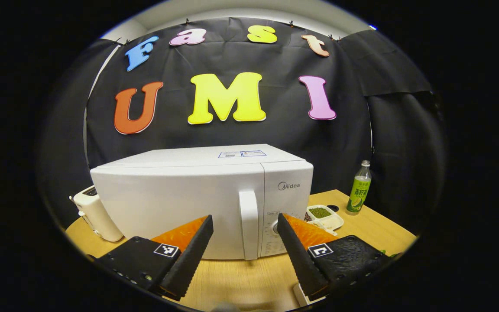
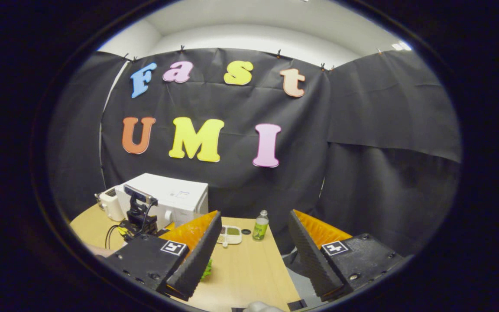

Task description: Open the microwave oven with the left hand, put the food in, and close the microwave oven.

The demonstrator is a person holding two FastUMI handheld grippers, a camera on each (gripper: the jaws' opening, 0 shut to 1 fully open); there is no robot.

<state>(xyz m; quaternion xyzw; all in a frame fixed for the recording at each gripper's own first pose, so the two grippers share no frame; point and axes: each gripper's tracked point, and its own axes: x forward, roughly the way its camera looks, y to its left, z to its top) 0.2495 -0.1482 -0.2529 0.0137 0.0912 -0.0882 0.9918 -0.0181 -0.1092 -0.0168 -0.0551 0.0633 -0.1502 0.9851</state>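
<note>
A white microwave [image 1: 180, 195] stands on the wooden table with its door closed and its vertical handle [image 1: 248, 223] facing me. My left gripper [image 1: 244, 221] is open a short way in front of that handle, holding nothing. To the right of the oven lies a white divided food tray [image 1: 325, 216] with green beans in one compartment. In the right gripper view my right gripper [image 2: 254, 219] is open and empty, well back from the table's near edge. That view has the microwave [image 2: 176, 197] at far left with the left gripper [image 2: 139, 214] before it, and the tray [image 2: 230, 234] farther right.
A green drink bottle [image 1: 359, 188] stands upright at the table's back right, beyond the tray, and appears in the right gripper view as the bottle [image 2: 259, 226]. A white toaster [image 1: 98, 214] sits left of the microwave. Something small and green [image 2: 207, 268] lies by the right gripper's left finger.
</note>
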